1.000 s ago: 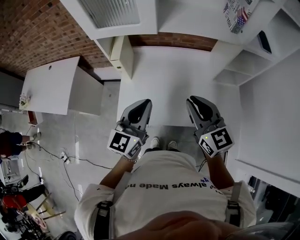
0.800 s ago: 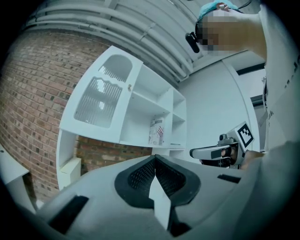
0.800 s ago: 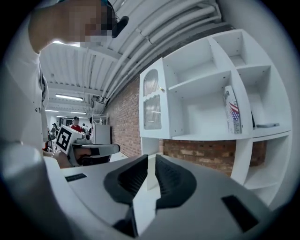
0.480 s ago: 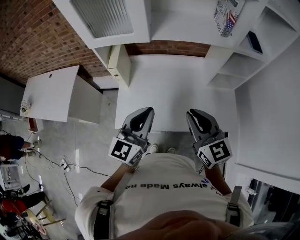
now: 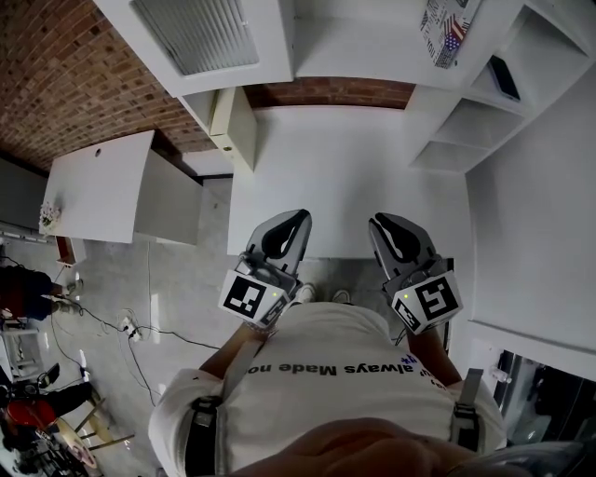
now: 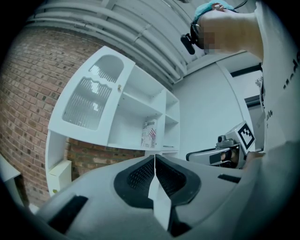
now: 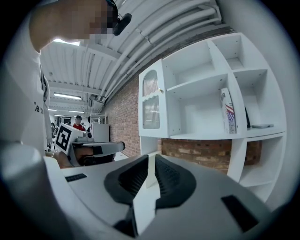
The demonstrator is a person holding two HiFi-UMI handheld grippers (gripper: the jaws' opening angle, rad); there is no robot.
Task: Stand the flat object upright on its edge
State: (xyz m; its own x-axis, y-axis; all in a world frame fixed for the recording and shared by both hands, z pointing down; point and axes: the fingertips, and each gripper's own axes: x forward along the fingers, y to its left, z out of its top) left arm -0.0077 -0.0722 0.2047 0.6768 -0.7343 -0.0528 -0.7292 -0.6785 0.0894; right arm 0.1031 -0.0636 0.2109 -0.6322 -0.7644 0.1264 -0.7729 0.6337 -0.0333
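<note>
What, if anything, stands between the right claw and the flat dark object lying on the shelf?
Nothing visible does. Only bare white tabletop lies between the shut right claw and the flat dark object on its open-fronted shelf. The patterned box stands off to one side, clear of the path.

Open-plan industrial workspace, part lab and part office. An exposed brick wall point(image 5: 56, 65) backs a white shelf unit point(image 7: 211, 89) and a white table point(image 5: 345, 158). A second white table point(image 5: 98, 177) stands apart on the grey tiled floor point(image 5: 186, 270), where loose cables point(image 5: 177, 320) run. Overhead are uncovered ceiling pipes point(image 7: 154, 28) and strip lights point(image 7: 68, 96). A person point(image 7: 78, 123) stands in the far background.
</note>
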